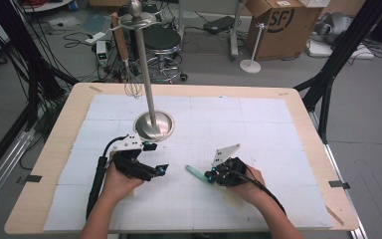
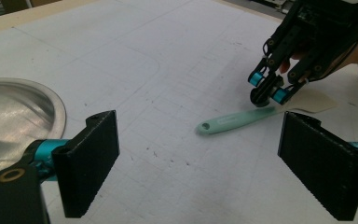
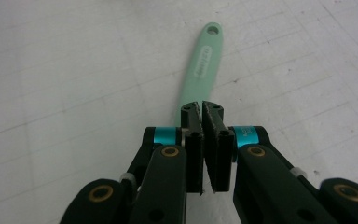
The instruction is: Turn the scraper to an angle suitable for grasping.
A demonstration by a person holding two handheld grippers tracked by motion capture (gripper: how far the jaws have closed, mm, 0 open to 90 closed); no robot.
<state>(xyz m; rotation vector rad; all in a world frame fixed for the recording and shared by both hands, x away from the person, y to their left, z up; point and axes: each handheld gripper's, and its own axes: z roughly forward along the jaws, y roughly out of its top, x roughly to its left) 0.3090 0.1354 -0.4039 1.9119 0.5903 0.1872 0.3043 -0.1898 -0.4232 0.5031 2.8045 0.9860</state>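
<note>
A spatula [image 1: 195,172] with a mint-green handle and a cream blade [image 2: 312,100] lies flat on the white mat. My right gripper [image 1: 210,176] is shut, its tips down over the handle [image 3: 204,60] near the blade end. The handle runs under the closed jaws, not between them. In the left gripper view the right gripper [image 2: 266,93] sits right on top of the spatula [image 2: 235,120]. My left gripper [image 1: 163,169] hovers a little left of the handle's tip, jaws wide open with nothing between them [image 2: 198,172].
A metal stand with a round base [image 1: 154,124] rises behind the left gripper, its dish edge [image 2: 14,107] close to the left jaw. A wooden-handled whisk [image 1: 122,45] hangs from its top. The wooden table edge [image 1: 49,149] frames the mat.
</note>
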